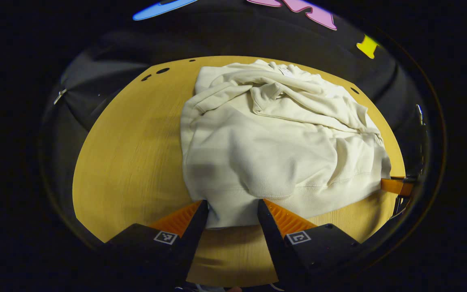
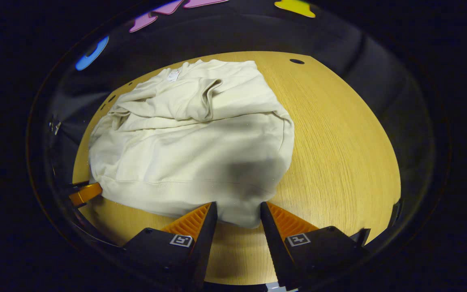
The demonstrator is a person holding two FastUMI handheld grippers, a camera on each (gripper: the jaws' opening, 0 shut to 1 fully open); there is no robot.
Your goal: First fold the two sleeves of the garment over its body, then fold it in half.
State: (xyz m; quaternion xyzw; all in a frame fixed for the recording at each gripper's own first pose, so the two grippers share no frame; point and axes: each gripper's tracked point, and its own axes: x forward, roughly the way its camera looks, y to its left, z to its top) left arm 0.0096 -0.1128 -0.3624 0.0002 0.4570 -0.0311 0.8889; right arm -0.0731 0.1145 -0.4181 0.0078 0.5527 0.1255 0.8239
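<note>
A soft cream fleece sweatshirt (image 1: 274, 146), sleeves bunched over its body, is lying rumpled on the round wood-grain table (image 1: 128, 162), its ribbed hem sitting between the parted fingers of the left gripper (image 1: 232, 211) and right gripper (image 2: 238, 213)

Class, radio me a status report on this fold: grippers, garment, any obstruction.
Left gripper and right gripper open, each straddling the sweatshirt hem. Both sleeves lie folded over its body. Half fold not yet made. Wooden table around it clear.
</note>
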